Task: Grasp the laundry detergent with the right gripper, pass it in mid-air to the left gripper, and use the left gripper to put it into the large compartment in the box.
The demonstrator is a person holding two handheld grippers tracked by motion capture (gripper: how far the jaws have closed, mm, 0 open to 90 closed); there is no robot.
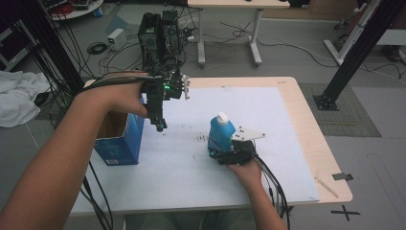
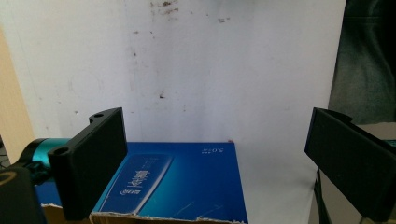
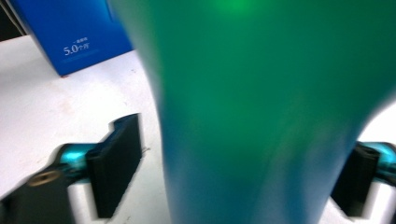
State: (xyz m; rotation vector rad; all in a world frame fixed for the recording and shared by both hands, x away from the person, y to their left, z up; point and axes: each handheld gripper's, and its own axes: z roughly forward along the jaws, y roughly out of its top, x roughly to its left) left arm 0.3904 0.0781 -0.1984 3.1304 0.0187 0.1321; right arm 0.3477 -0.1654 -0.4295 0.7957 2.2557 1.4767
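On the counter (image 1: 306, 143), a white mat covers most of the wooden top, with dark scuff marks near its middle. Blue bottle (image 1: 221, 134) with a white cap stands upright on the mat, right of centre. Right claw (image 1: 225, 154) sits low at the bottle's base; in the right gripper view the bottle (image 3: 261, 116) is between the jaws, a gap shows on the left side, right side too blurred to tell, so no firm clamp seen. Left claw (image 1: 161, 125) hangs above the mat, pointing down, jaws wide apart with nothing between them. Blue box (image 1: 119, 143) stands open-topped at the left edge of the mat, just beside the left claw. Box label: "5.0" readable in white in the right gripper view (image 3: 70, 37), plus other white characters too small to read; same print upside down in the left gripper view (image 2: 177, 182). Top edge of the box is torn cardboard. Room: grey floor, loose cables, black frame posts, a second table behind, white cloth at far left.
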